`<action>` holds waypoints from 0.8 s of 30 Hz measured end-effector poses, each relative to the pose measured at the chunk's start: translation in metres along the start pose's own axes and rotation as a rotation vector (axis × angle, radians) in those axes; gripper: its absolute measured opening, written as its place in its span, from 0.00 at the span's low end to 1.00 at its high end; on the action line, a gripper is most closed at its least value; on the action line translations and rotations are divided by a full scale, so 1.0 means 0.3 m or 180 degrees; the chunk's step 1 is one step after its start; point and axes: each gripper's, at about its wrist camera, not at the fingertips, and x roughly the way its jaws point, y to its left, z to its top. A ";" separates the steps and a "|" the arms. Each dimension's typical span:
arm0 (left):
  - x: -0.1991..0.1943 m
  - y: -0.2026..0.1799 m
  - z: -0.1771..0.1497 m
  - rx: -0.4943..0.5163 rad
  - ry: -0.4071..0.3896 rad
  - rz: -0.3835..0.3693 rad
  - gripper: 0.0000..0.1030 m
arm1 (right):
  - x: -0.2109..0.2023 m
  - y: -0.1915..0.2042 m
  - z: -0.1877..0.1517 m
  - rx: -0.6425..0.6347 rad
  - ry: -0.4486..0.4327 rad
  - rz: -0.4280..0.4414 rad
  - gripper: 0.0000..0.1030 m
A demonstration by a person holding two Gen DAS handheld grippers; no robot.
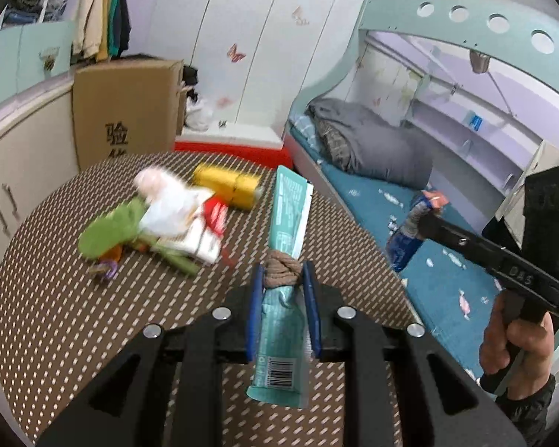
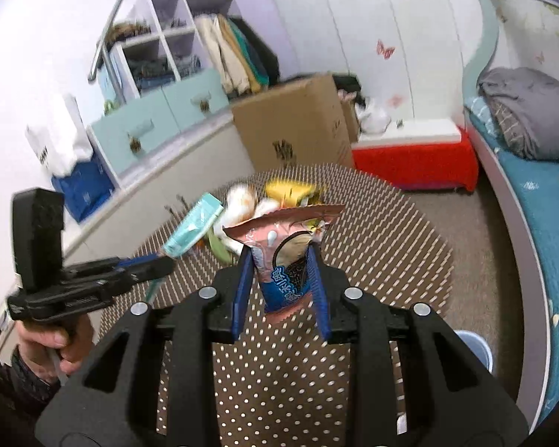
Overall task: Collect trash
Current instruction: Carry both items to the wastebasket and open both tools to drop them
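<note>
In the left wrist view my left gripper is shut on a long teal wrapper with a brown knotted band tied round it, held above the round table. My right gripper is shut on a pink and blue snack packet, also lifted off the table. Each gripper shows in the other's view: the right gripper over the bed side, the left gripper at the left. A pile lies on the table: a green wrapper, white tissue, a red-and-white packet, a yellow packet.
A cardboard box and a red-skirted platform stand behind the table. A bed with a grey quilt runs along the right. Cabinets line the left wall. A pale blue container sits on the floor by the table.
</note>
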 end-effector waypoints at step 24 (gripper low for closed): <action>0.359 -0.616 0.142 0.0677 0.0199 -0.0529 0.20 | -0.217 -0.658 -0.057 0.1031 -0.0105 -0.1209 0.28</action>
